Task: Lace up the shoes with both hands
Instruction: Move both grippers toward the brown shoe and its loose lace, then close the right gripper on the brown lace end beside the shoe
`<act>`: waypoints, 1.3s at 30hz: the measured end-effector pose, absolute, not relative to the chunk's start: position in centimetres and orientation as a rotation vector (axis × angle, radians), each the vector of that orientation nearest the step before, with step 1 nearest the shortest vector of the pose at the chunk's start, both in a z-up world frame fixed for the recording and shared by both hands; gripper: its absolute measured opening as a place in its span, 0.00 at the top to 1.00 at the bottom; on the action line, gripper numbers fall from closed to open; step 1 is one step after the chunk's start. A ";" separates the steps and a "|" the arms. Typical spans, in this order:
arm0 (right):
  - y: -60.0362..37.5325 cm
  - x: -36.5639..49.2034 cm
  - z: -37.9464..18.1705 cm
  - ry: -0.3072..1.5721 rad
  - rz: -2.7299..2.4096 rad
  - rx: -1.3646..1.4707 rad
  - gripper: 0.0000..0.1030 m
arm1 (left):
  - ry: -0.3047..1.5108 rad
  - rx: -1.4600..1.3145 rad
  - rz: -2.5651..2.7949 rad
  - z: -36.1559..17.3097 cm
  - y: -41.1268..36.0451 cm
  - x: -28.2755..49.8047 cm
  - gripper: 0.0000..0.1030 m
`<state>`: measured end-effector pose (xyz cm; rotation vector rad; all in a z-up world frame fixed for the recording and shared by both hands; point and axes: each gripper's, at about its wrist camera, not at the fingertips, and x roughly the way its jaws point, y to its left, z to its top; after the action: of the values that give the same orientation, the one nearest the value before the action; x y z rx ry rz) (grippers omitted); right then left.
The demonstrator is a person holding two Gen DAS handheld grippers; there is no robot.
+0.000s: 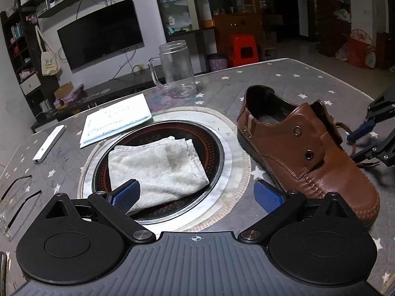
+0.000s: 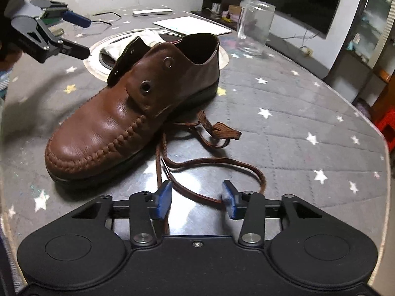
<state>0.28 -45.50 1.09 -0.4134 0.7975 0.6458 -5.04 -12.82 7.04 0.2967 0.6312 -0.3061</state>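
Note:
A brown leather shoe (image 1: 306, 148) stands upright on the grey star-patterned table, with empty metal eyelets (image 2: 145, 86) on its side flaps. It also shows in the right wrist view (image 2: 128, 113). A loose brown lace (image 2: 209, 145) lies in loops on the table beside the shoe. My right gripper (image 2: 196, 197) is open just above the lace, which runs between its blue pads (image 2: 164, 197). My left gripper (image 1: 197, 194) is open and empty, left of the shoe's toe, over a folded cloth. Each gripper shows in the other's view: the right (image 1: 355, 145), the left (image 2: 85, 37).
A folded white cloth (image 1: 158, 165) lies on a round black hotplate (image 1: 212, 138) set in the table. A clear glass mug (image 1: 176, 70), a paper sheet (image 1: 116, 120) and a white bar (image 1: 49, 144) lie farther back. Thin black wires (image 1: 22, 192) lie at the left edge.

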 end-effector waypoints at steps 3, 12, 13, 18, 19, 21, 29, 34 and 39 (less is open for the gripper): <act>-45.8 0.5 1.1 0.828 0.672 -0.372 0.72 | 0.631 0.286 -0.313 7.2 -12.9 -4.9 0.03; -45.3 -1.4 1.6 0.837 0.662 -0.404 0.95 | 0.620 0.268 -0.349 7.9 -13.8 -5.1 0.03; -45.4 -1.7 1.8 0.830 0.671 -0.395 0.95 | 0.619 0.269 -0.350 7.9 -13.9 -5.2 0.03; -46.1 -1.8 2.6 0.819 0.659 -0.392 0.83 | 0.625 0.270 -0.343 7.7 -13.8 -5.3 0.03; -46.2 -1.9 2.7 0.818 0.661 -0.397 0.76 | 0.629 0.269 -0.339 7.7 -13.7 -5.3 0.03; -46.3 -1.7 2.6 0.823 0.664 -0.406 0.65 | 0.634 0.267 -0.337 7.6 -13.7 -5.2 0.03; -47.2 -1.4 2.0 0.875 0.679 -0.474 0.65 | 0.645 0.271 -0.349 7.4 -14.0 -4.9 0.03; -47.4 -1.3 1.5 0.901 0.706 -0.443 0.84 | 0.645 0.268 -0.388 7.6 -14.6 -5.2 0.03; -46.4 -2.8 1.4 0.861 0.691 -0.478 0.98 | 0.598 0.312 -0.477 8.5 -16.0 -6.5 0.04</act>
<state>-2.83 -46.36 1.35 -0.4785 0.8607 0.6909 -6.50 -16.00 8.53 0.3115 0.5982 -0.4772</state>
